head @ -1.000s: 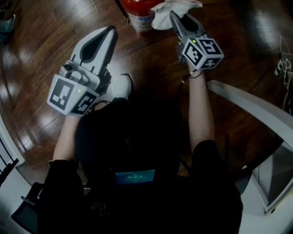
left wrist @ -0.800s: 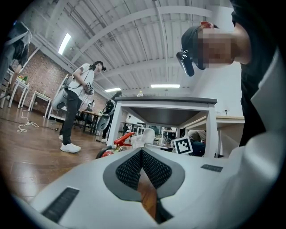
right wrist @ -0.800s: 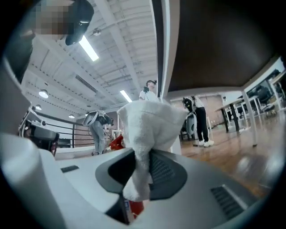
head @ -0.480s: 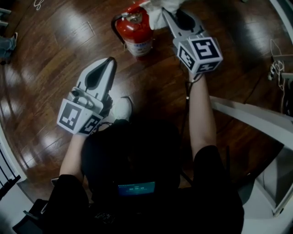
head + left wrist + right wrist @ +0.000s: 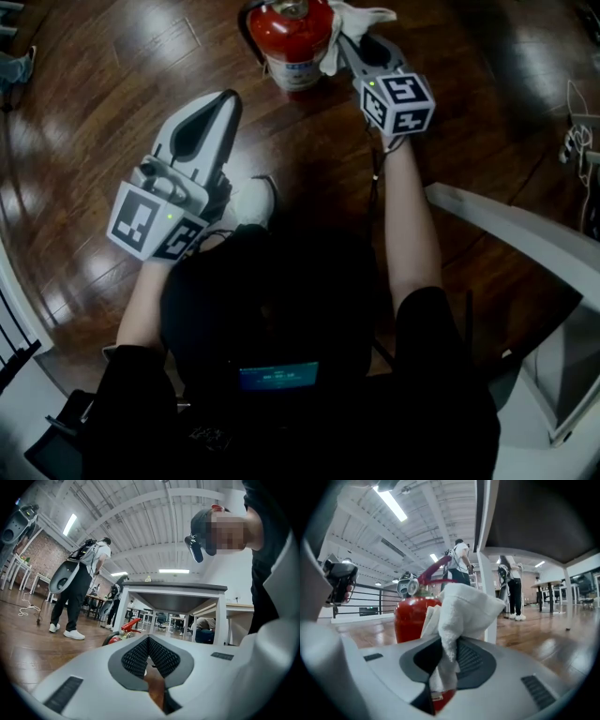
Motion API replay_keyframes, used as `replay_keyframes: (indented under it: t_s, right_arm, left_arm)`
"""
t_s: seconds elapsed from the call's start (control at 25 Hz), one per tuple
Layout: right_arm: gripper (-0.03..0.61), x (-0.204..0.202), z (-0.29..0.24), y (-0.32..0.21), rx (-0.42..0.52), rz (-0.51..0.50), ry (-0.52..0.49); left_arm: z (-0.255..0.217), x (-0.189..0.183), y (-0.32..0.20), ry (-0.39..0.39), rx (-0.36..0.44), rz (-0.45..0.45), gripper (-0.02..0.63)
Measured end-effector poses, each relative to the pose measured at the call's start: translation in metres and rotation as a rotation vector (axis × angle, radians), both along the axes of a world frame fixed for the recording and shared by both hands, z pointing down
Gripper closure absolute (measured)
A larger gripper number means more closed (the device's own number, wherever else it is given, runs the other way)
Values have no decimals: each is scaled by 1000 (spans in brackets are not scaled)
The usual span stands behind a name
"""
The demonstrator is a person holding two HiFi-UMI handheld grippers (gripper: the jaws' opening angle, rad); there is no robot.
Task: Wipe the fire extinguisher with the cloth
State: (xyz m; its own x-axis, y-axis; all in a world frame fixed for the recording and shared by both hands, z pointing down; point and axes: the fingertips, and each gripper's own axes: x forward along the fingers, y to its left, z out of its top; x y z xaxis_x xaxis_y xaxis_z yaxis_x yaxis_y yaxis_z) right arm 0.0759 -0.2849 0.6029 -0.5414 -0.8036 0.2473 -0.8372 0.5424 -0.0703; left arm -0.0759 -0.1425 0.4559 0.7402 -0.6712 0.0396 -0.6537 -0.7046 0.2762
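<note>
So this looks like the wiping step itself, or right at the start of it. The right gripper [image 5: 344, 39] is clamped on a bunched-up white cloth [image 5: 354, 21], with the jaws pinching a fold of it and the rest puffing out past the tips. The cloth sits against the right side of the red fire extinguisher [image 5: 292, 36], up around its shoulder. It looks like it's touching, though it's hard to be sure from above.

The extinguisher stands upright on the floor at the far end of the scene. The right gripper view shows its red body just left of the cloth, with the gauge and handle on top.

The left gripper [image 5: 228, 97] isn't doing much. Its jaws are closed tip to tip with nothing in them, and it hangs over the floor nearer in and to the left, well apart from the extinguisher.

The next move is probably dragging the cloth down or around the cylinder with some pressure. Nothing is steadying the extinguisher, so pushing too hard sideways could tip or slide it, and the free gripper could brace it.

The surface is a glossy dark wood floor [image 5: 103, 84] with lots of glare. The room is a big open workspace with a white desk [image 5: 174, 587] nearby. A few other people [image 5: 77, 590] stand further off, and a railing [image 5: 370, 603] runs along one side.
</note>
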Motion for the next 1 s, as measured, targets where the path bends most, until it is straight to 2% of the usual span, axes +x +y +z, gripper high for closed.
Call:
replay_keyframes:
  t_s: [0.28,0.52,0.84,1.0]
  right_arm:
    - [485,-3,80,7,-160,2,3]
    - [485,-4,124,8,-263,13,-18]
    - [485,-3,151,16,-330,16,18]
    - [485,8,131,17,-291,35,-13]
  left_arm:
    - [0,1,1,0,0,0,615]
    - [0,3,2,-5,6,5,615]
    - [-1,-2,5,0,5,-2,615]
    - [4,-1,5,-3,-10,7,615]
